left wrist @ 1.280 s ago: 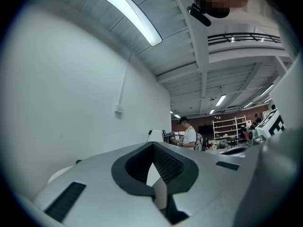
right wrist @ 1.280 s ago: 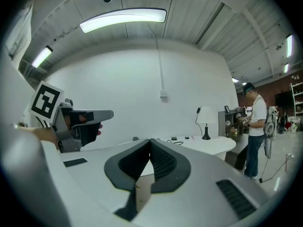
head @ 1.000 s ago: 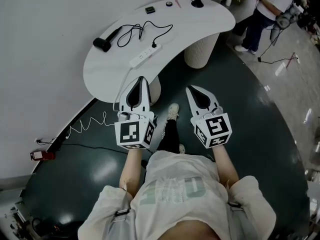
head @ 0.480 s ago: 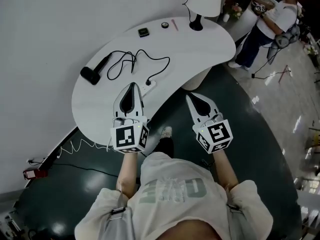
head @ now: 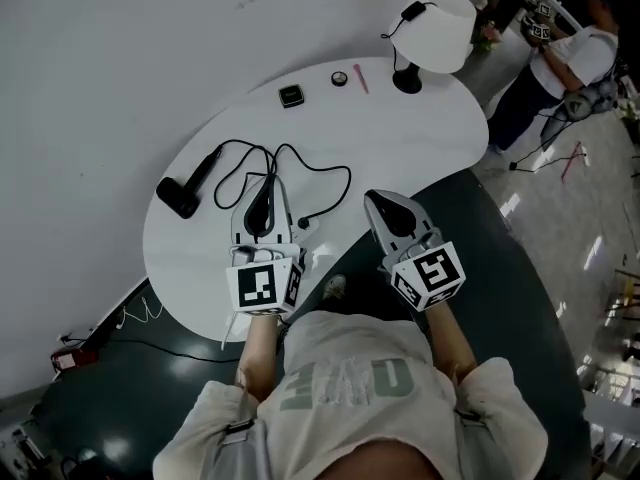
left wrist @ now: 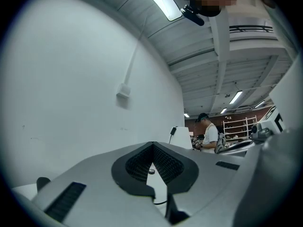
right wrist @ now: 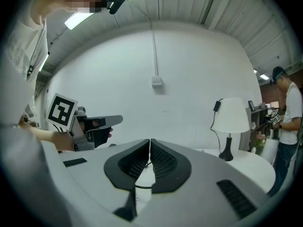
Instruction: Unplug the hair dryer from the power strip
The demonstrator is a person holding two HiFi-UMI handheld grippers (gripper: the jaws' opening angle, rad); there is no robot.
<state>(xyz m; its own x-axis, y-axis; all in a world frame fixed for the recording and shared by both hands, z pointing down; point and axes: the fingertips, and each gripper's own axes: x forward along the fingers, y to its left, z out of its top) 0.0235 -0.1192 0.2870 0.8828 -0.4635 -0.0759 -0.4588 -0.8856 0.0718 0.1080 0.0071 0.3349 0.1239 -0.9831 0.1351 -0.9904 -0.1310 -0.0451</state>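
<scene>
In the head view you have closed in on the bench (head: 430, 138) over the last second. The left gripper (head: 264, 182), which was short of the edge, now hangs over the top with its tip among the loops of the black cord (head: 348, 178), and the right gripper (head: 374, 200) sits just at the near rim. That puts the plug (head: 303, 220) and the power strip (head: 309, 230) close between the two, though the left gripper covers most of the strip. The hair dryer (head: 186, 188) lies apart to the left, apparently still plugged in. The left gripper view shows what the head view cannot: its jaws are pressed together with nothing between them, aimed level toward the lamp (left wrist: 179, 136) rather than at the strip. The right gripper view shows its jaws likewise together and empty, with a bit of cord below them and the left gripper alongside. I judge you must open one pair of jaws and dip down before any pull.
</scene>
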